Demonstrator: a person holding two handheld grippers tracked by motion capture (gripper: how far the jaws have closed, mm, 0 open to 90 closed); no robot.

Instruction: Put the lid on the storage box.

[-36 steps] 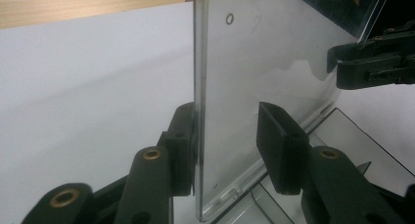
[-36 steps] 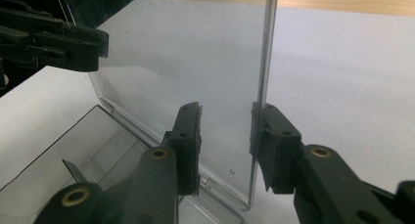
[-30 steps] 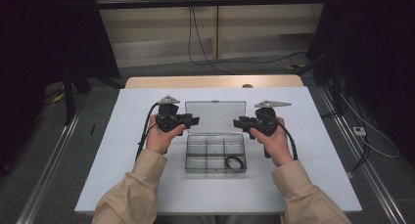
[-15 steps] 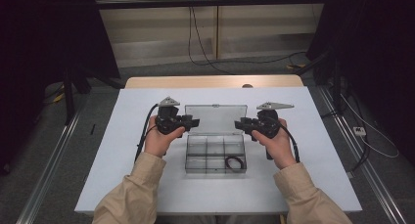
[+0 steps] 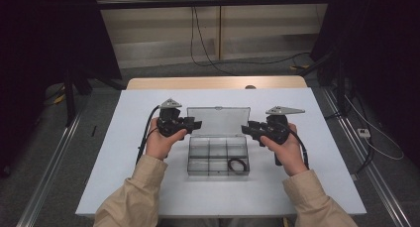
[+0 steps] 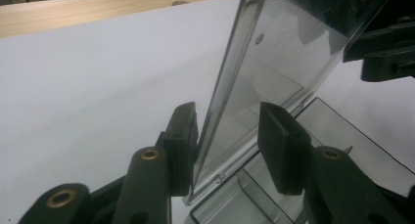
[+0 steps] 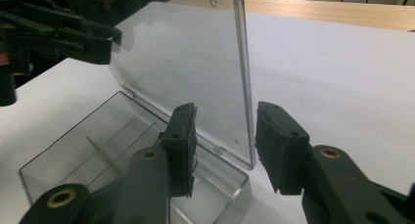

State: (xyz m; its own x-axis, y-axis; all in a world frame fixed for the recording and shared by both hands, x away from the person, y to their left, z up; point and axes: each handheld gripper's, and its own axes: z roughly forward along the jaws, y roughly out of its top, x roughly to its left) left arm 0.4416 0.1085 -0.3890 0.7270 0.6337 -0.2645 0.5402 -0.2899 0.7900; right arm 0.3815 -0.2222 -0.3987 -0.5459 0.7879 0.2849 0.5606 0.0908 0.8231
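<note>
A clear plastic compartment box [image 5: 210,157] lies at the table's middle with its lid [image 5: 218,120] standing up at the far side. A black ring [image 5: 238,165] rests in the front right compartment. My left gripper [image 5: 197,123] straddles the lid's left edge [image 6: 230,87]; one pad [image 6: 183,136] sits against it and the other stands apart, so the gripper [image 6: 227,111] is open. My right gripper [image 5: 246,129] straddles the right edge [image 7: 242,77]. Its jaws have just been opening, and the lid stands free between them [image 7: 226,109].
The white table [image 5: 124,152] has a wooden strip [image 5: 213,82] along its far edge. The person's beige sleeves [image 5: 133,197] come in from the bottom. Dark stands and cables sit on the floor beyond the table. The left gripper [image 7: 58,35] shows far off in the right gripper view.
My right hand has shifted slightly to the right. The left hand, the box and its raised lid stay where they were.
</note>
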